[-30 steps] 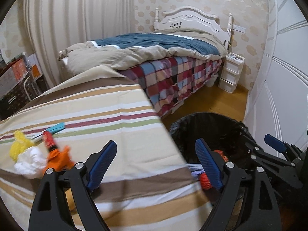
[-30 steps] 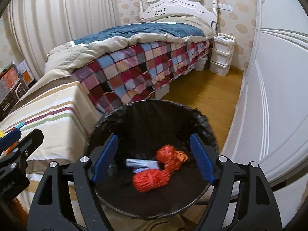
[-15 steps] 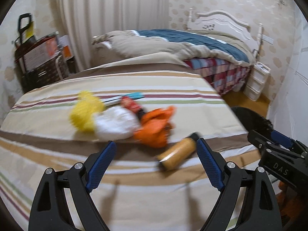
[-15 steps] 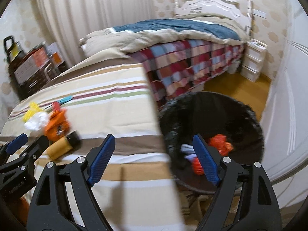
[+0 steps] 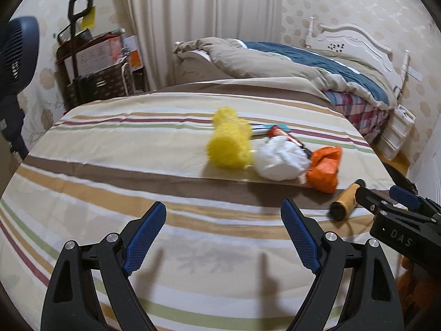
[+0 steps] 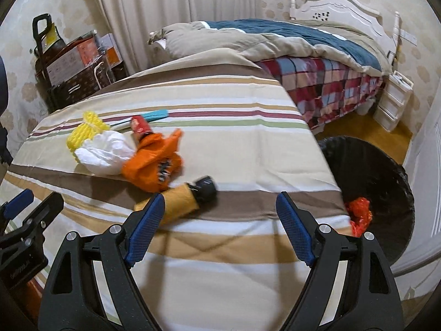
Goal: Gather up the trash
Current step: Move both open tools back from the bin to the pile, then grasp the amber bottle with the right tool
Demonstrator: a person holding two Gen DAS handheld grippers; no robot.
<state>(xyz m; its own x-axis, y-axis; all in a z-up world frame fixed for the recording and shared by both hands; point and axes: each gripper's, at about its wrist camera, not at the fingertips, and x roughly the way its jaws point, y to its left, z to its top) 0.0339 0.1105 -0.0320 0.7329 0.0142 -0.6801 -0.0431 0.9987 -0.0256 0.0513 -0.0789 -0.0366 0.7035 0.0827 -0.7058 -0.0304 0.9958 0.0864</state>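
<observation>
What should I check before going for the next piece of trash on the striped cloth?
1. Left gripper empty, fingers apart: ok.
2. Right gripper empty, fingers apart: ok.
3. Trash left on the striped cloth: yellow mesh, white wad, orange bag, bottle: ok.
4. Bottle nearest the right gripper, lying on its side, nothing on it: ok.
5. Black bin open beside the cloth's edge: ok.
6. Room left in bin: cannot tell.

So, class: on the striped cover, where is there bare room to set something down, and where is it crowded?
Free: the wide stretch of the striped cover left of the yellow mesh, and the near strip before both grippers. Crowded: the cluster of yellow mesh, white wad, orange bag and tan bottle.
</observation>
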